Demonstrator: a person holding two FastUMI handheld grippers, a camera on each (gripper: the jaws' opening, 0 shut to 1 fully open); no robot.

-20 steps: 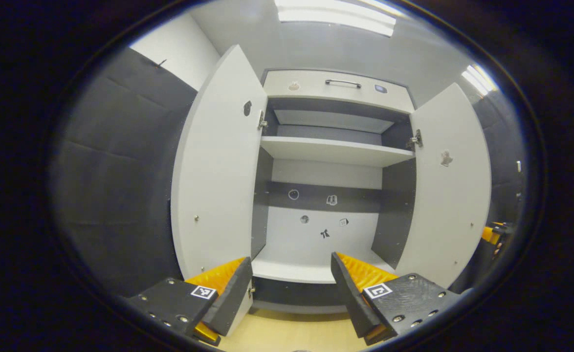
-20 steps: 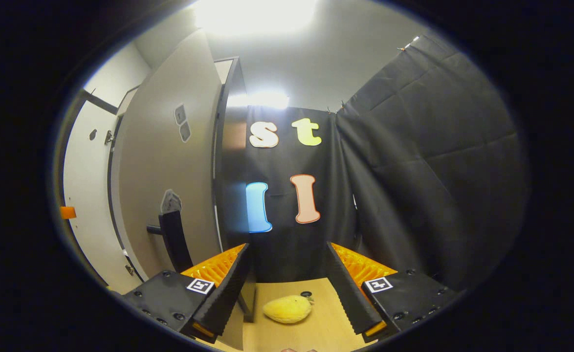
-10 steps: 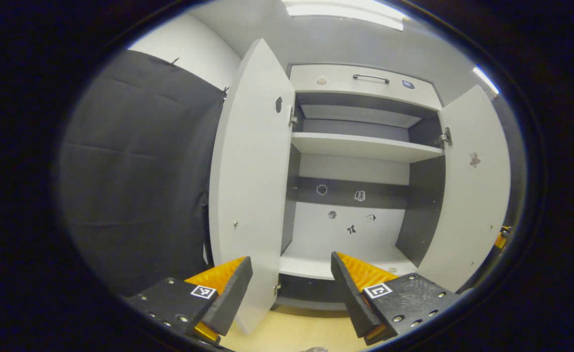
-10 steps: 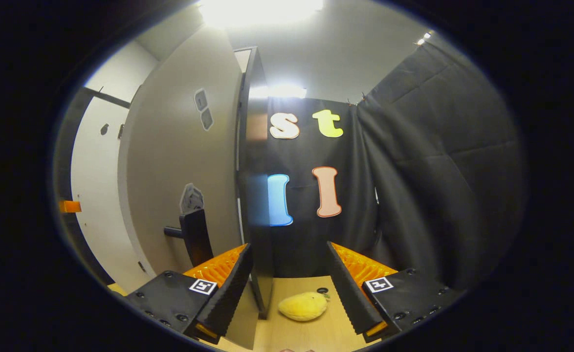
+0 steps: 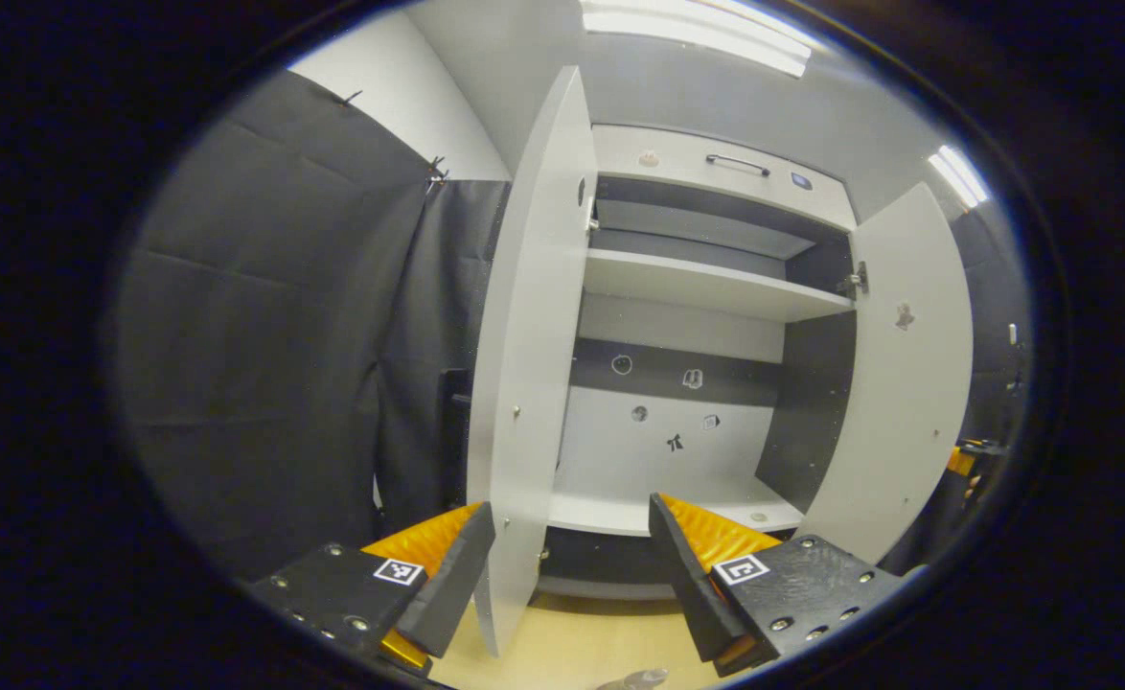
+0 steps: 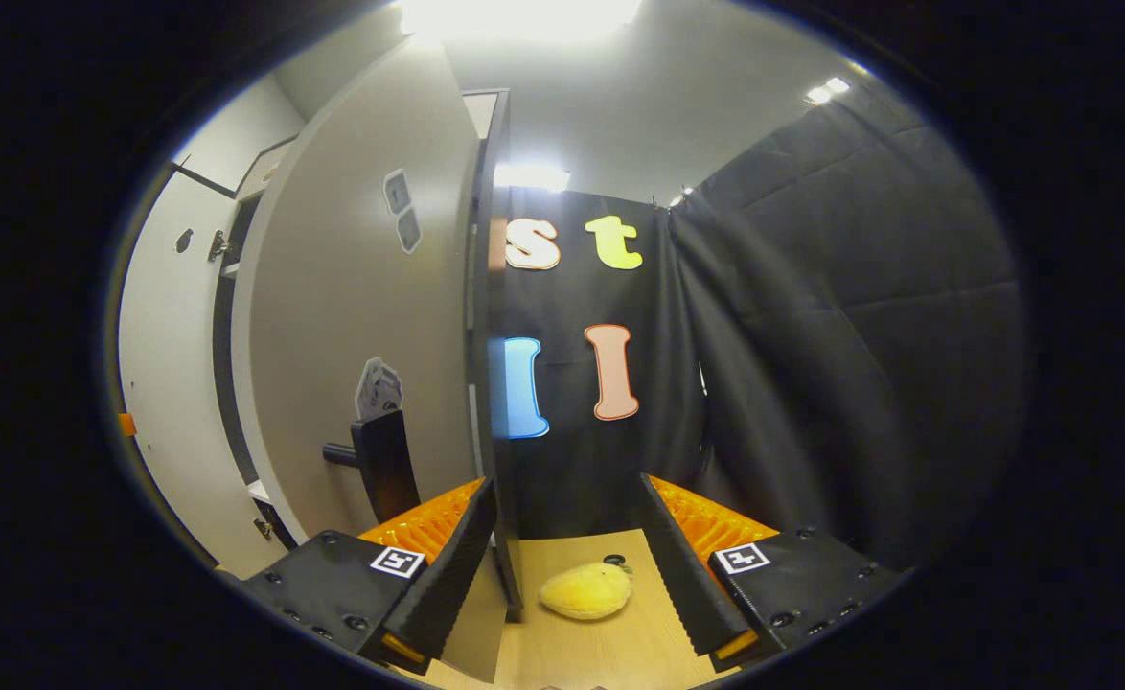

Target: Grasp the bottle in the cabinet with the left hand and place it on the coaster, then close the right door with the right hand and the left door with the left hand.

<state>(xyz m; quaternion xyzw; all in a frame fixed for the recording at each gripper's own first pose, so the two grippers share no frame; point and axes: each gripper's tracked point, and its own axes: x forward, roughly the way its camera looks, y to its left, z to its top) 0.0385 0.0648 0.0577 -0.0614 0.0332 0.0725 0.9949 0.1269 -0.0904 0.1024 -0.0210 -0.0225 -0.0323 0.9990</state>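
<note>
The white cabinet [image 5: 697, 287] stands with both doors swung out and its shelves bare. In the left gripper view the left door [image 5: 529, 364] is almost edge-on, and its lower edge sits between the fingers of my open left gripper [image 5: 572, 565]. The right door [image 5: 907, 383] hangs open at the right. In the right gripper view I face that right door's outer side [image 6: 361, 316] with its black handle [image 6: 382, 462]. The door's free edge [image 6: 486, 383] runs down between the fingers of my open right gripper [image 6: 567, 565]. Neither gripper holds anything.
A yellow fruit [image 6: 586, 589] lies on the wooden tabletop [image 6: 610, 652] between the right gripper's fingers, farther off. A small grey object [image 5: 634, 678] is cut off at the bottom of the left gripper view. Black cloth walls close in both sides.
The left gripper has swung out to the left, so the left door went from facing me to nearly edge-on. The right gripper shifted slightly along the right door's edge.
</note>
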